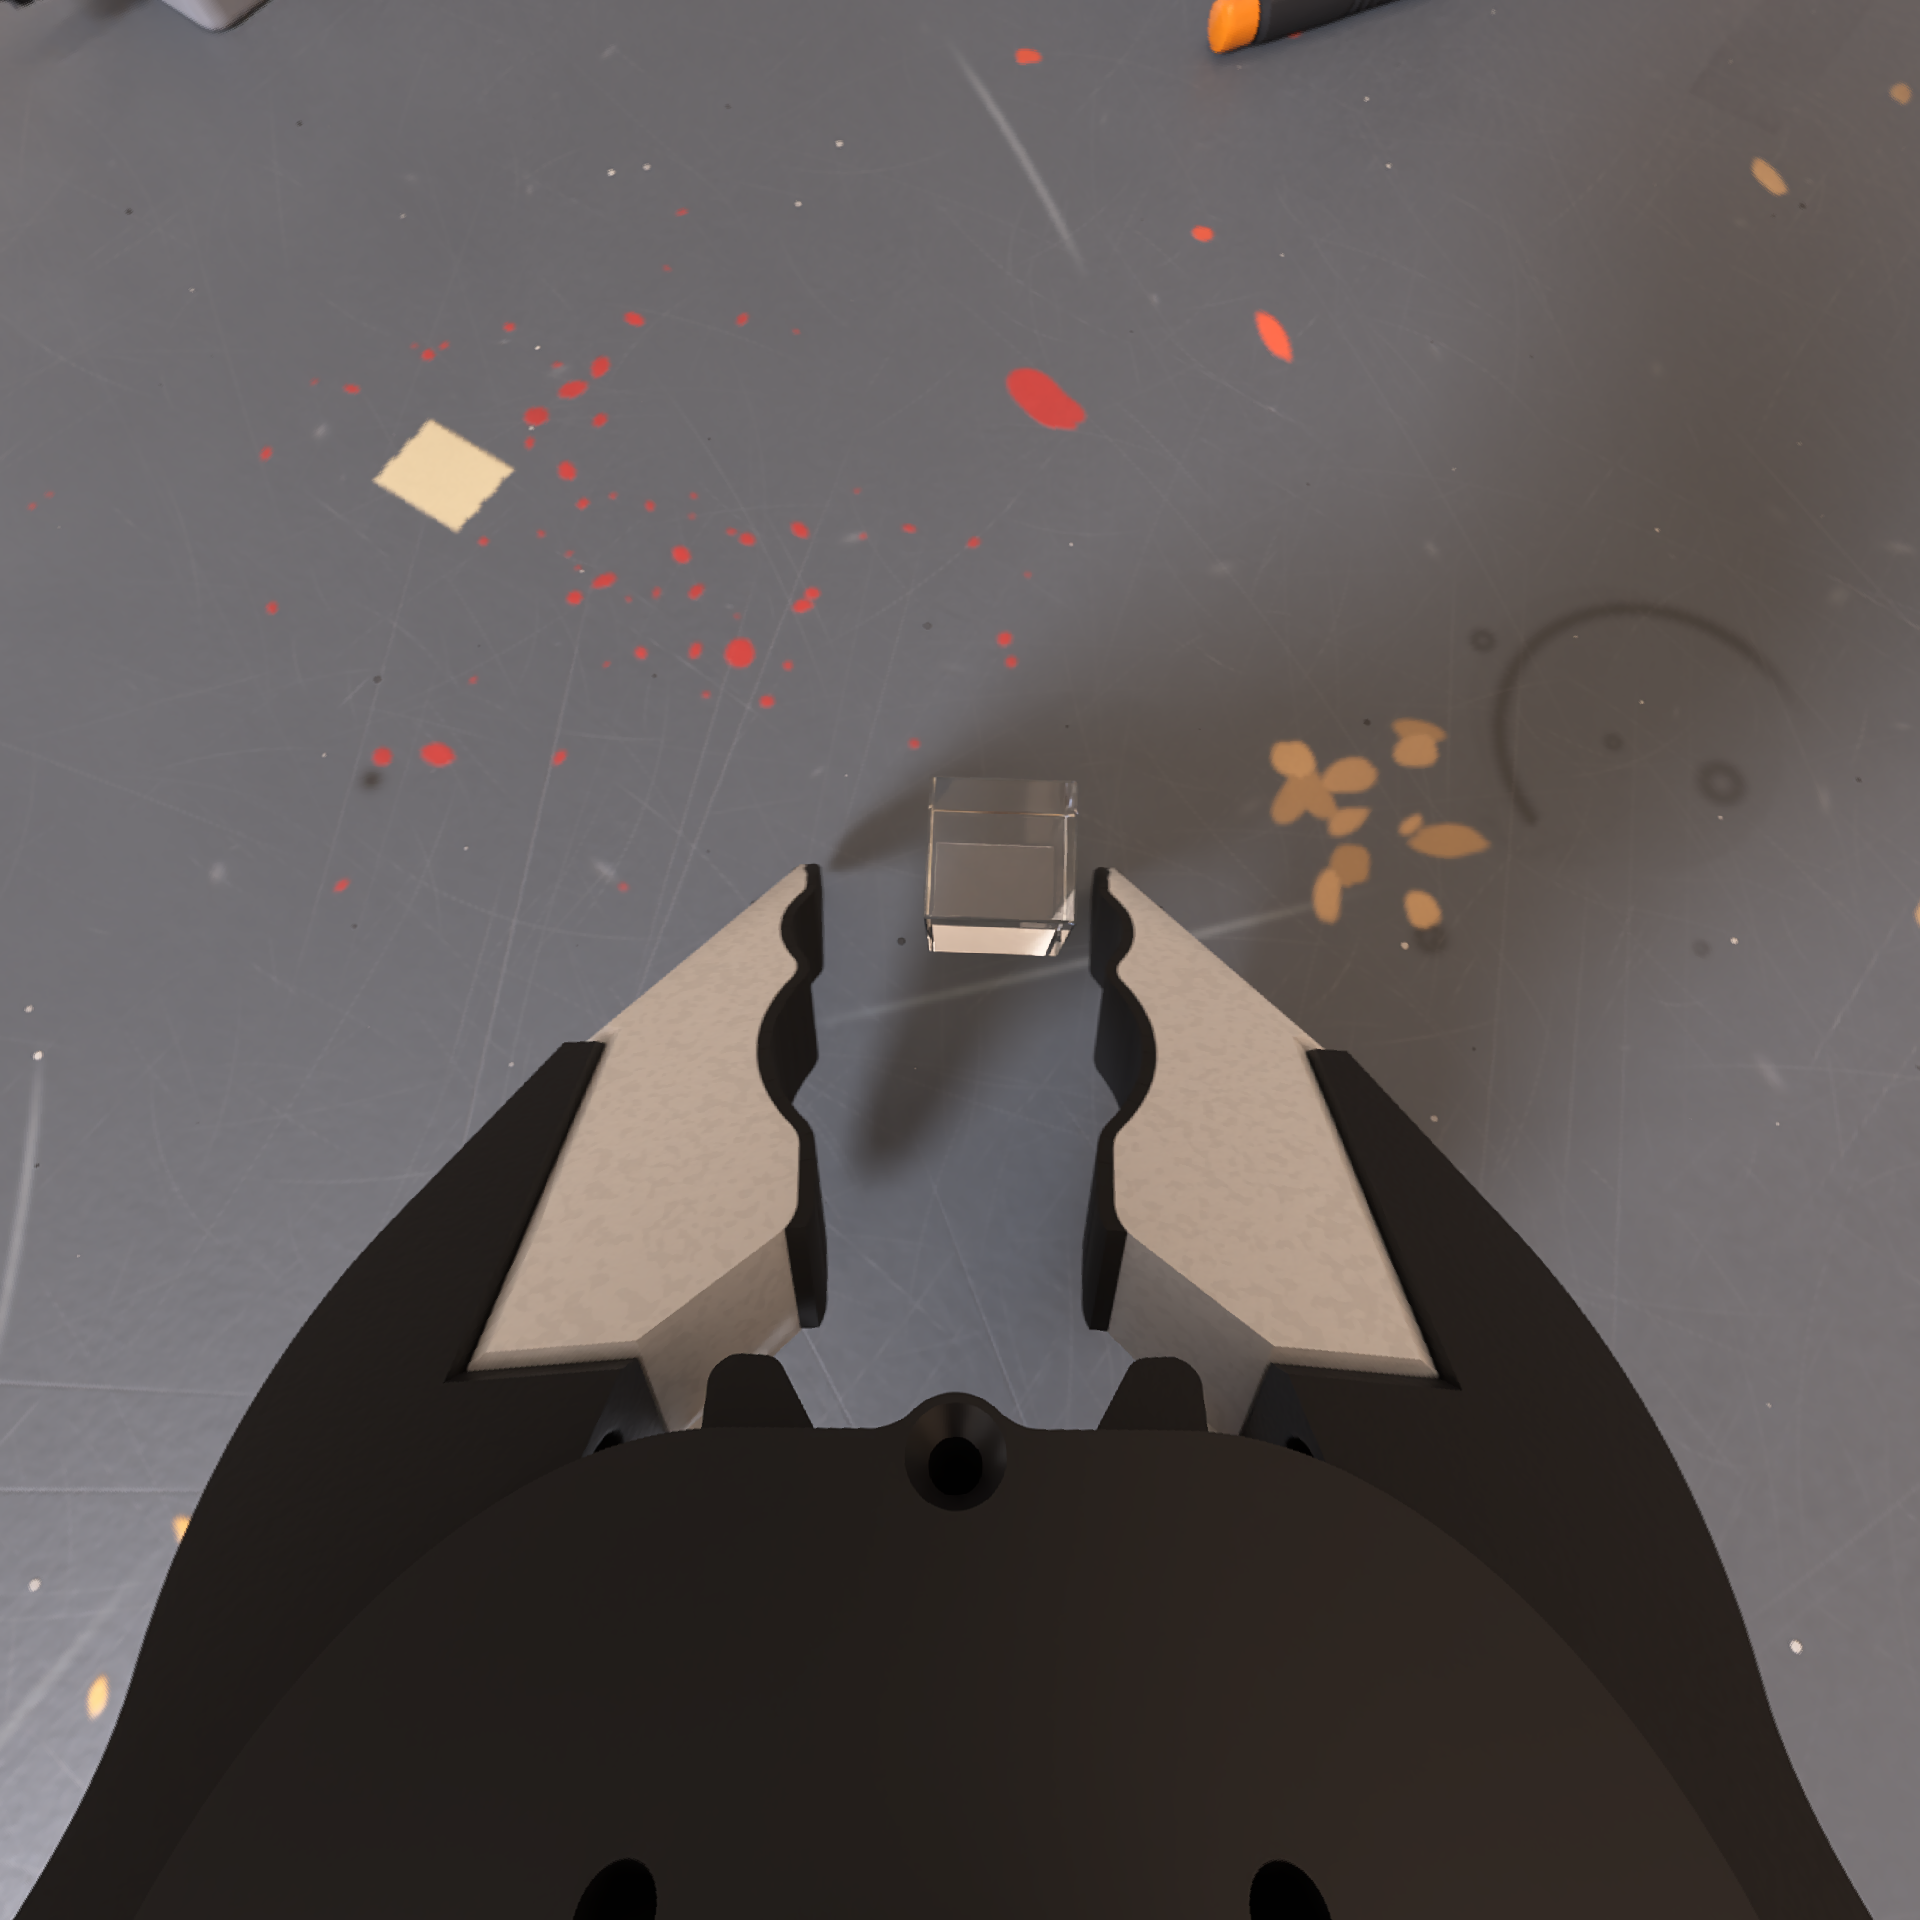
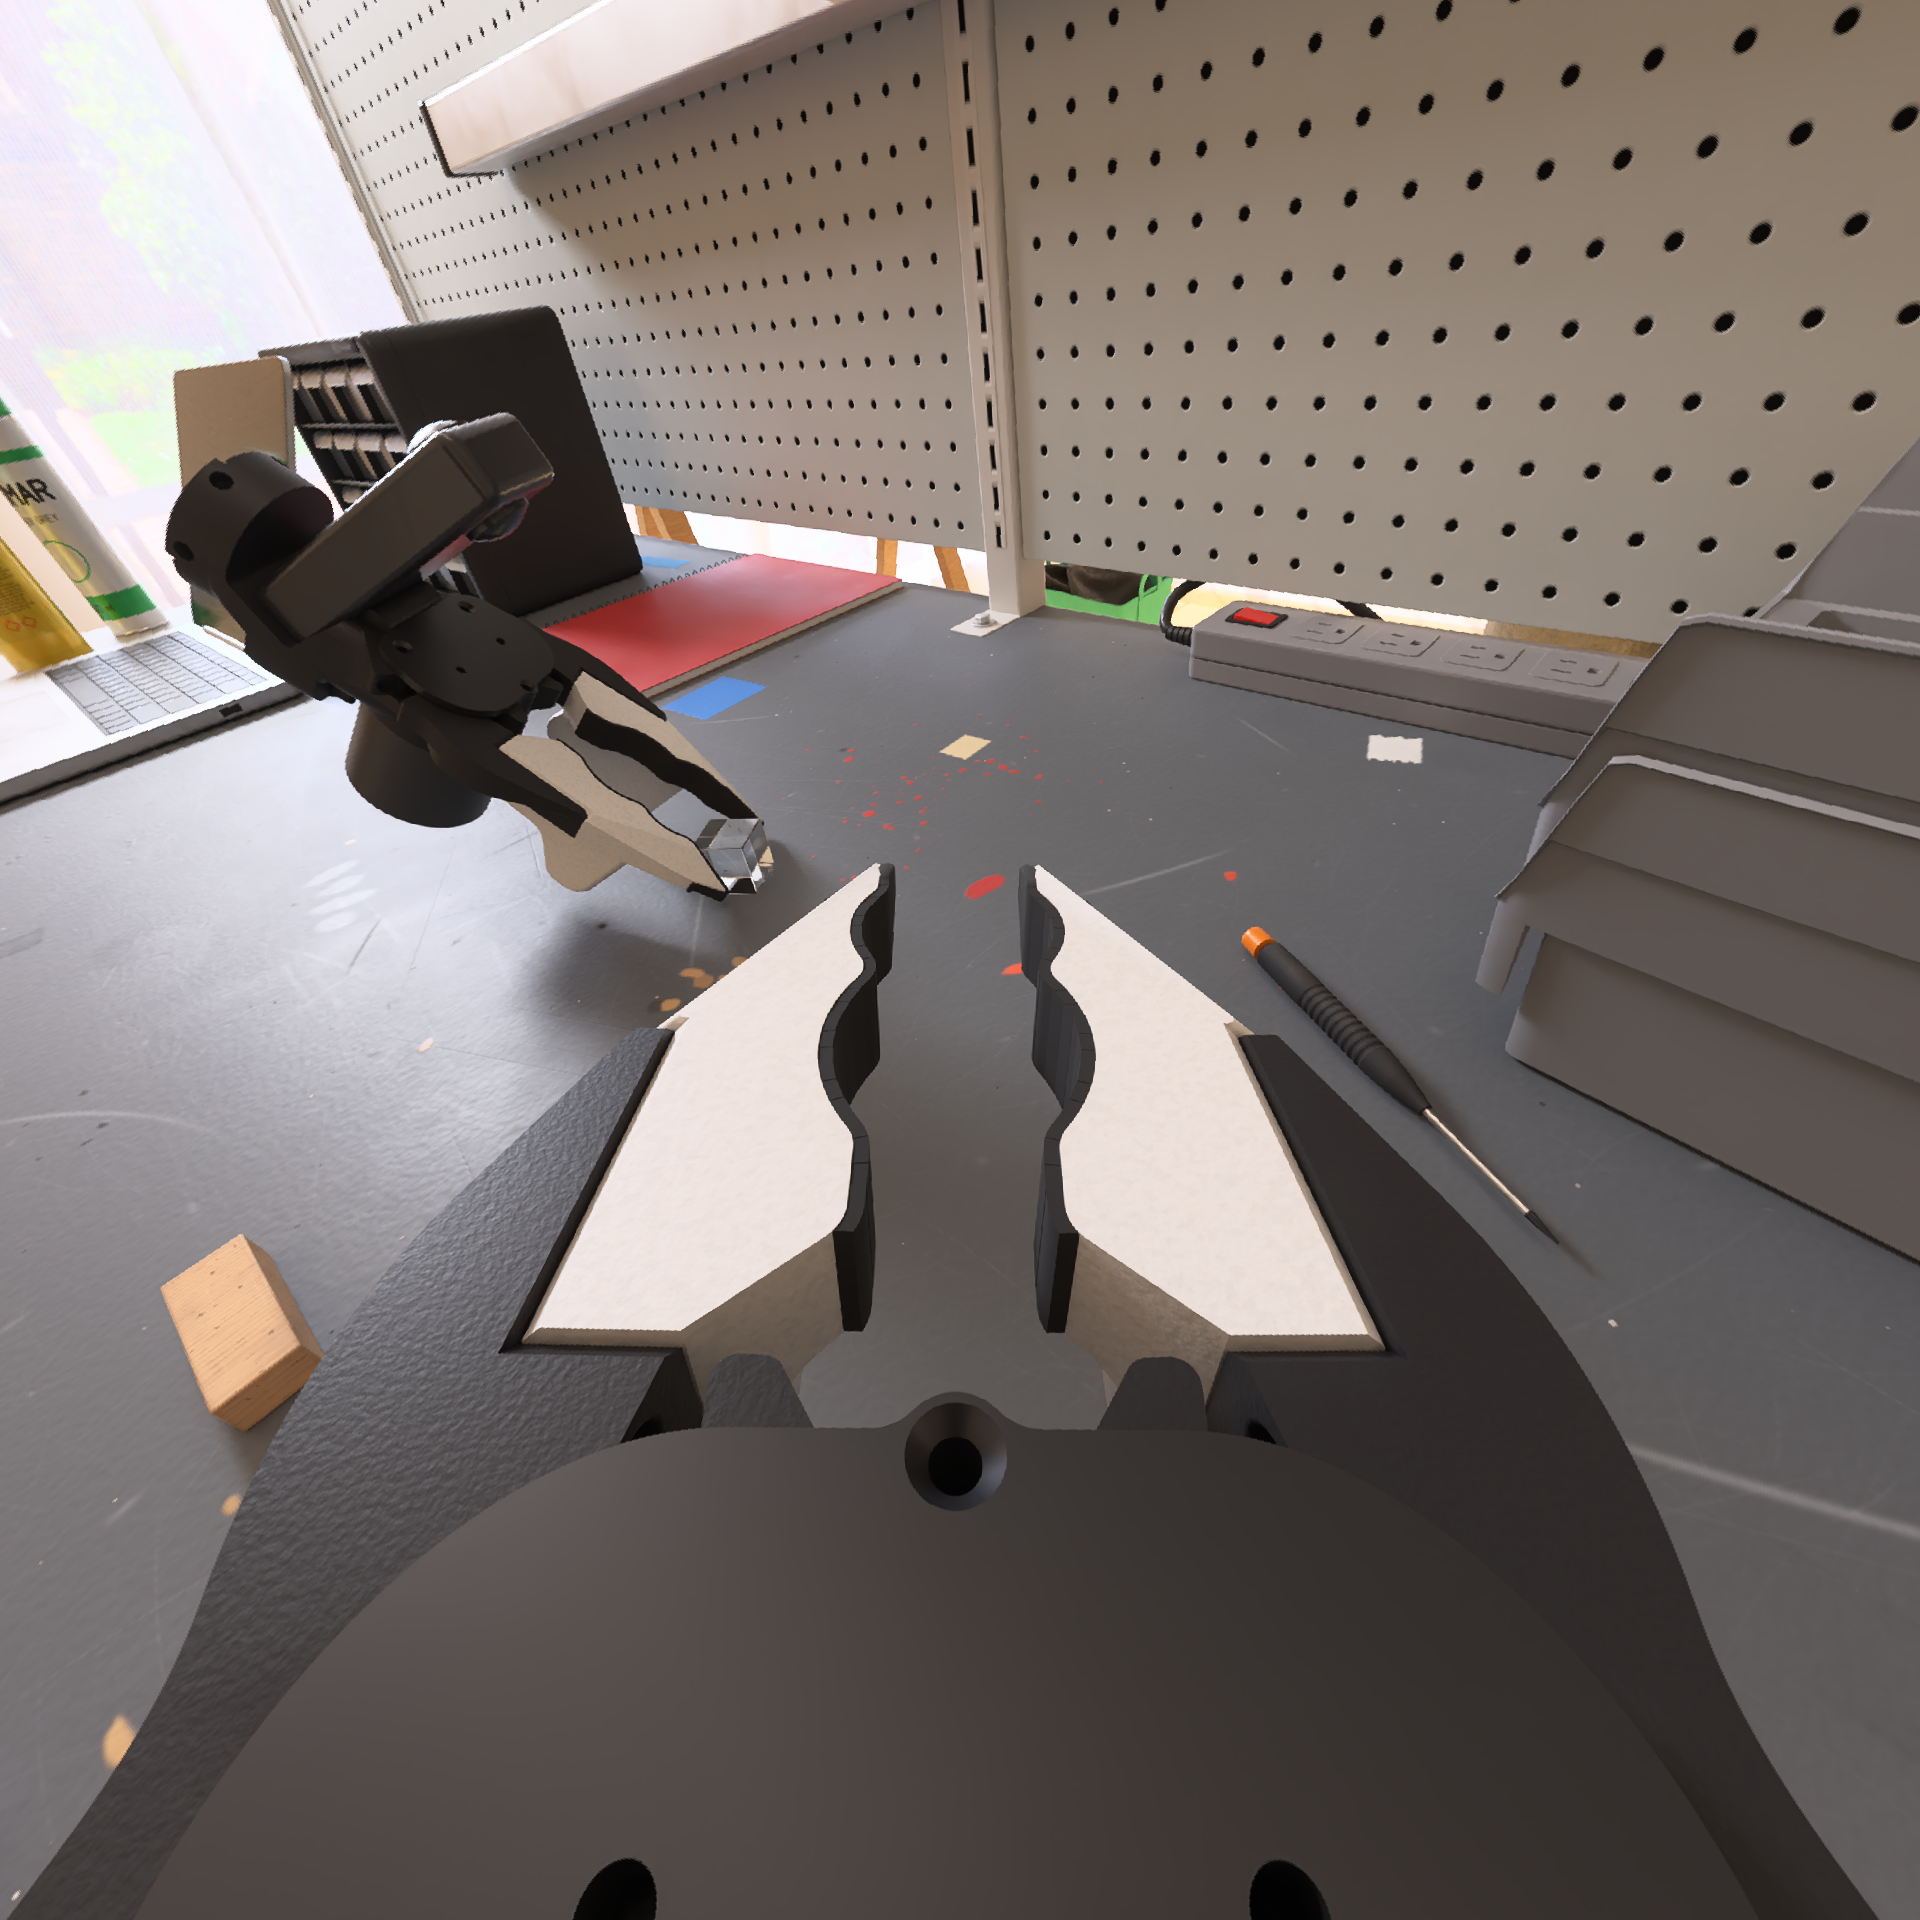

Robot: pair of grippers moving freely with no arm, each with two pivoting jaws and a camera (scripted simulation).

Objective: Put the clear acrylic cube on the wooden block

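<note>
Straddling glassy clear acrylic cube (image 1: 1000, 868): scalloped left jaws.

Right wrist view, 9 o'clock edge: white tube with green bands (image 2: 47, 520) carries dark printed lettering, partly cut off by the frame. Beside it, toward 8 o'clock, a yellow container (image 2: 29, 613) bears small red marks, too small to make out. Laptop keyboard (image 2: 145, 677) below them: key legends not resolvable. Power strip (image 2: 1403, 665) at 1 o'clock: no legible marking. Left wrist view: nothing readable.
</note>
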